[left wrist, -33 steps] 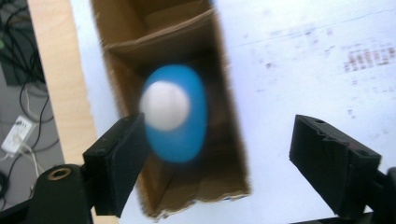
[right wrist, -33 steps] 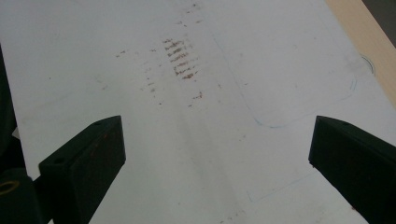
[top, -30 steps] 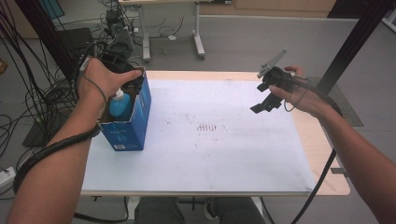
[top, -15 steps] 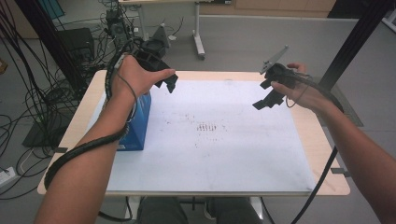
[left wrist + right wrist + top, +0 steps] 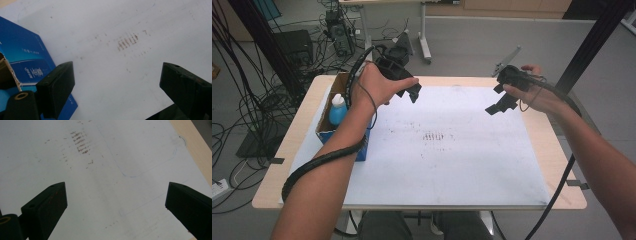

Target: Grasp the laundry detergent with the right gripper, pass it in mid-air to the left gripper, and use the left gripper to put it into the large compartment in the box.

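A blue carton point(image 5: 343, 131) stands upright at the left edge of the counter, its top flaps open and brown cardboard showing inside. In it stands a bottle point(image 5: 338, 109) with a light-blue body and a white cap, upright, its top reaching about to the carton's rim. In the left gripper view the carton's point(image 5: 26, 60) blue side carries pale print and rests on the white sheet.

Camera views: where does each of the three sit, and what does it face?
High view: above the person's side, looking down on the white sheet, blue box, both forearms.
Left gripper view: on the left gripper, facing sheet and box; open black fingers.
Right gripper view: on the right gripper, facing sheet.
All share the brown smudges.
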The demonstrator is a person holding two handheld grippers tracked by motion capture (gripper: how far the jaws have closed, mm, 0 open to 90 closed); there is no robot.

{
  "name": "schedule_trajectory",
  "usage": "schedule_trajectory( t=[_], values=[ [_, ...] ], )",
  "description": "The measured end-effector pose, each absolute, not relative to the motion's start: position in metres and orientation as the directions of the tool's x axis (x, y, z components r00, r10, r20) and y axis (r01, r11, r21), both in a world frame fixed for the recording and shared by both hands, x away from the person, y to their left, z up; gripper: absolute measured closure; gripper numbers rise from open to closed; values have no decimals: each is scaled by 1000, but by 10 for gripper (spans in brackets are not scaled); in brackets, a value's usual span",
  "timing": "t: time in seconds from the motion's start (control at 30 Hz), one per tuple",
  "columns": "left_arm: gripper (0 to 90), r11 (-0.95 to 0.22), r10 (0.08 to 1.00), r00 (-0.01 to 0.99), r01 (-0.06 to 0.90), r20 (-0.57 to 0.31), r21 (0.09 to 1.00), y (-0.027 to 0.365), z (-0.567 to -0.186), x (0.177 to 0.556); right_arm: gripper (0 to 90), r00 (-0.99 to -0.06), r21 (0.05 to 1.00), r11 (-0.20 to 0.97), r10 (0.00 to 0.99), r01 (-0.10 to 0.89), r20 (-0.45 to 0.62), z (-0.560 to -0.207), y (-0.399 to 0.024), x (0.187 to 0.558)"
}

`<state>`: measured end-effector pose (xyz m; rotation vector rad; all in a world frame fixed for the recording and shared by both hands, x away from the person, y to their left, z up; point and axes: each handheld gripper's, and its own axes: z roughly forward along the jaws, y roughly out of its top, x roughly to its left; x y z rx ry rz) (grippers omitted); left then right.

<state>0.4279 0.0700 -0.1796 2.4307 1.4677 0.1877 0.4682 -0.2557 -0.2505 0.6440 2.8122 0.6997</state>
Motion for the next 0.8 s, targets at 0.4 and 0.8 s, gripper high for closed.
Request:
schedule_trajectory(
  t=[0.4, 0.8],
  values=[
    [130, -441, 875, 481, 838, -52, 321, 68, -182, 432, 41, -892, 470, 801, 448, 370, -61, -251, -254, 470],
    [130, -440, 876, 479, 840, -54, 317, 71, -185, 433, 41, -894, 466, 805, 443, 367, -62, -251, -251, 472]
  ],
)
